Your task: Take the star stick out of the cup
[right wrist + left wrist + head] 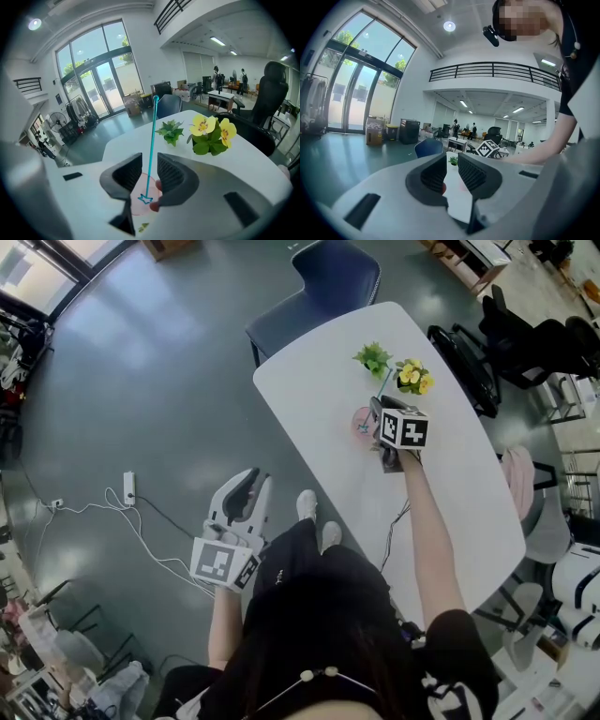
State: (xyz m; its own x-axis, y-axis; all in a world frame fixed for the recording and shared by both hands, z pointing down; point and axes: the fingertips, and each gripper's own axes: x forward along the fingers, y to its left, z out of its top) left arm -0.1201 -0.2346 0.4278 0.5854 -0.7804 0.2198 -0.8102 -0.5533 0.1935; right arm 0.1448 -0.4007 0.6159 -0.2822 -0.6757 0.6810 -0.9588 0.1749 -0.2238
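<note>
A pink cup (362,424) stands on the white table (450,512), near two small plants. In the right gripper view a thin teal stick (151,140) rises from the cup (132,206), with its star (145,199) down inside. My right gripper (149,160) hangs right over the cup with the stick passing up between its jaws; the pads stand apart from it, open. The head view shows that gripper (377,412) beside the cup. My left gripper (251,482) hangs off the table's left side above the floor, open and empty (452,163).
A small green plant (373,357) and a pot of yellow flowers (412,378) stand just beyond the cup. A blue chair (328,282) sits at the table's far end and black chairs (469,362) along its right. A cable and power strip (128,487) lie on the floor.
</note>
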